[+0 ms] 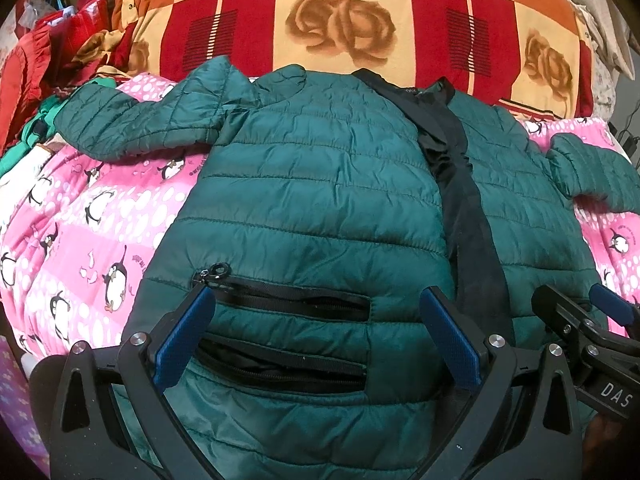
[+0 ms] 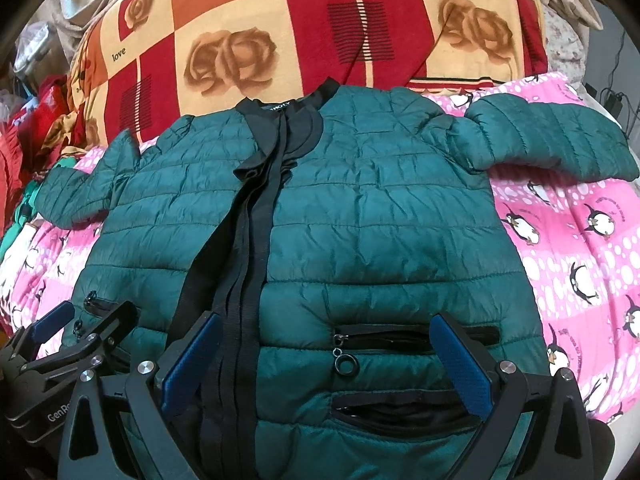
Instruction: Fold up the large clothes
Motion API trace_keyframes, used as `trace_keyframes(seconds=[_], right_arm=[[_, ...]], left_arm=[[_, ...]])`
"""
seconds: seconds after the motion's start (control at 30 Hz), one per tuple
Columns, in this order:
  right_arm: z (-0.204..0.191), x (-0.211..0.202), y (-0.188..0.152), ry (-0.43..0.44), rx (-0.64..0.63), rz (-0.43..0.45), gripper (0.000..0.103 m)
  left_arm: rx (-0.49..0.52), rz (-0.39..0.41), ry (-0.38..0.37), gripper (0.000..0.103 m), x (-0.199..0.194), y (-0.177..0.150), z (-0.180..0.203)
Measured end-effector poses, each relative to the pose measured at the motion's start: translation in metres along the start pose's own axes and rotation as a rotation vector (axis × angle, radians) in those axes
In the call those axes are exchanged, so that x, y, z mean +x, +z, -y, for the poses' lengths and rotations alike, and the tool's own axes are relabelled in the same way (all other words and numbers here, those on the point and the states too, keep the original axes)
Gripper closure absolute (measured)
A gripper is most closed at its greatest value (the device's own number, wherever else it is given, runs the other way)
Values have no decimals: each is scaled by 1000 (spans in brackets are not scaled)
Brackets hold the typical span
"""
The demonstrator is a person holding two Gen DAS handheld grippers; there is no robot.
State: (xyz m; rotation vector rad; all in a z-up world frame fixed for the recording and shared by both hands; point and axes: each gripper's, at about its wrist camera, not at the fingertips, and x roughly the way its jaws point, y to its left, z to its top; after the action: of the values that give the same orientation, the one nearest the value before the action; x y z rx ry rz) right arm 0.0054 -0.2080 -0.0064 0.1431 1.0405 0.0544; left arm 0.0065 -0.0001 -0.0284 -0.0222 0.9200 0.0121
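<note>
A green quilted puffer jacket (image 1: 320,184) lies front up on the pink penguin-print bedspread (image 1: 80,216), sleeves spread out to either side, collar at the far edge touching a red and orange rose-patterned blanket (image 1: 340,20). The left tongs (image 1: 316,340) gape wide over the jacket's near left pocket zippers. Just right, the right tongs (image 2: 328,364) spread wide above the right pockets.

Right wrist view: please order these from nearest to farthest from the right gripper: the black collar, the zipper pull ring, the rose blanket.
From the right gripper:
1. Zipper pull ring, between the open fingers, on the jacket pocket.
2. Black collar, at the jacket's far end, slightly left.
3. Rose blanket, behind the collar, across the top.
</note>
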Motion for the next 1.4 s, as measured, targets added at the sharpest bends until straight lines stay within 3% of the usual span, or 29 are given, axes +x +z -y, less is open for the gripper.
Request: trace_keyframes(seconds=[0.23,0.5,0.77,1.4], right_arm=[[-1,2,5,-16,-16,26,0],[-1,3,16,-14,-22,11,0],[-5,3,22,-8,-29,18,0],[-12,13,71,15,-50,46,0]], left_arm=[[-14,-13,10,1,2,7,-5],[-38,25,32,1,0,20,-16],[-74,-5,11,1,1,31,-18],[-76,19,54,1,11,82,-35]])
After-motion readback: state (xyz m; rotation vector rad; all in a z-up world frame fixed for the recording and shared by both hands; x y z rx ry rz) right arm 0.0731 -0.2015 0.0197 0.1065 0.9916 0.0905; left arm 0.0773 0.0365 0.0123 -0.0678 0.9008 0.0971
